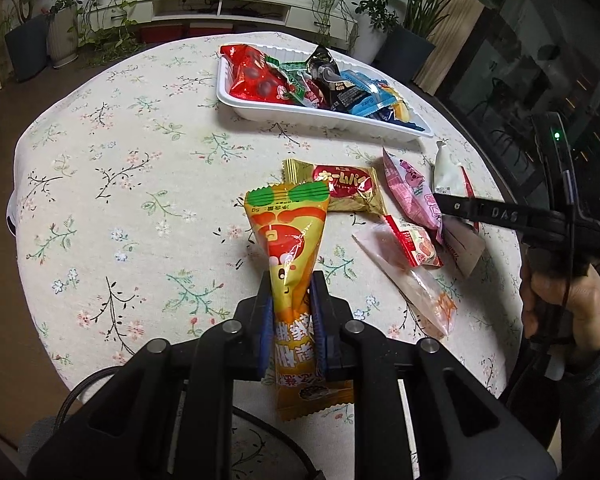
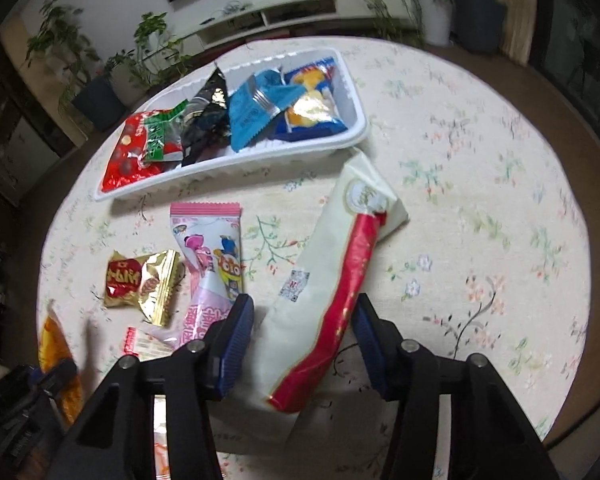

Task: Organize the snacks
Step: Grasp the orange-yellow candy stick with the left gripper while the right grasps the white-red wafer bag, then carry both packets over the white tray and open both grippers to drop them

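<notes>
Snack sorting, roughly half done: the ribbed white plastic tray (image 1: 260,110) at my twelve o'clock already holds a heap of glossy foil packets in red, green, black and blue, while several more lie loose on the flower-print tablecloth (image 1: 112,184). My left gripper (image 1: 290,320) is clamped on a crinkly orange cone-shaped packet (image 1: 288,240), which sticks up above the cloth between the blue pads. My right gripper (image 2: 302,340) stands with jaws apart astride a long cream packet with a red stripe (image 2: 340,272); neither pad appears to press it yet. At its ten o'clock lie a pink cartoon-printed packet (image 2: 210,256) and a creased gold-and-red packet (image 2: 140,280), both flat on the cloth. A clear film packet (image 1: 412,280) and a small red-edged one (image 1: 414,246) also await the tray.
</notes>
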{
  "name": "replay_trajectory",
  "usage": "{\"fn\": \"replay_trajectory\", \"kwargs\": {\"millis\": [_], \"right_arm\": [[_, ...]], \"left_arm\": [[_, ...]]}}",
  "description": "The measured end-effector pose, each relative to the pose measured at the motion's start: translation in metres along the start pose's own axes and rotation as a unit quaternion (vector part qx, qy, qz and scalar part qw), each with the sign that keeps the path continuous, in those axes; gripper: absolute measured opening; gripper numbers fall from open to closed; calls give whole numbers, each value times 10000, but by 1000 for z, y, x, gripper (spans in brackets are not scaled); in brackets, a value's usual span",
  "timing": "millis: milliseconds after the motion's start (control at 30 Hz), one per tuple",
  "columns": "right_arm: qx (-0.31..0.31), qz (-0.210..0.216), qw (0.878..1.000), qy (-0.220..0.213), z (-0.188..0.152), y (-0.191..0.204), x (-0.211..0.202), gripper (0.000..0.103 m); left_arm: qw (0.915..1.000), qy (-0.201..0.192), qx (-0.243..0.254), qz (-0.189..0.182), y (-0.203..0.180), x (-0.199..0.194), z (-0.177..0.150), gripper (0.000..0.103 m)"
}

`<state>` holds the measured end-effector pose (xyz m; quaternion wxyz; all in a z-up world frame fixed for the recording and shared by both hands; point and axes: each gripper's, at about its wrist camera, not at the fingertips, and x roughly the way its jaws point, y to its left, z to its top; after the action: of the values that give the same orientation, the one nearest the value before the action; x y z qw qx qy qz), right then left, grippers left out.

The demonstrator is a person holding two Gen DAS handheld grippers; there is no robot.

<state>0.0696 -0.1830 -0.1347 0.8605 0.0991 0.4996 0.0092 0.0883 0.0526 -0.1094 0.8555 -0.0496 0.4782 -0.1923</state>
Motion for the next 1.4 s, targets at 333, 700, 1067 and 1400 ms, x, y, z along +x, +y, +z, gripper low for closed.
{"fn": "replay_trajectory", "kwargs": {"millis": [333,700,1067,1400], "right_arm": [[-702,-305,9971,-30,-8,10,0,33],[-540,92,9985,9,-22,-1,-15,15],[-257,583,9977,-236,-30,-12,-44,15],[9,912,9953,-332,-25,-27,-62,15]], "left_arm": [[10000,28,-20,-19,1,2,-2,15],[9999,12,-78,-110,2,1,-3,15],[9997,-16,-145,-212,3,-3,-1,15],[9989,-205,-258,-342,12,-20,18,15]]}}
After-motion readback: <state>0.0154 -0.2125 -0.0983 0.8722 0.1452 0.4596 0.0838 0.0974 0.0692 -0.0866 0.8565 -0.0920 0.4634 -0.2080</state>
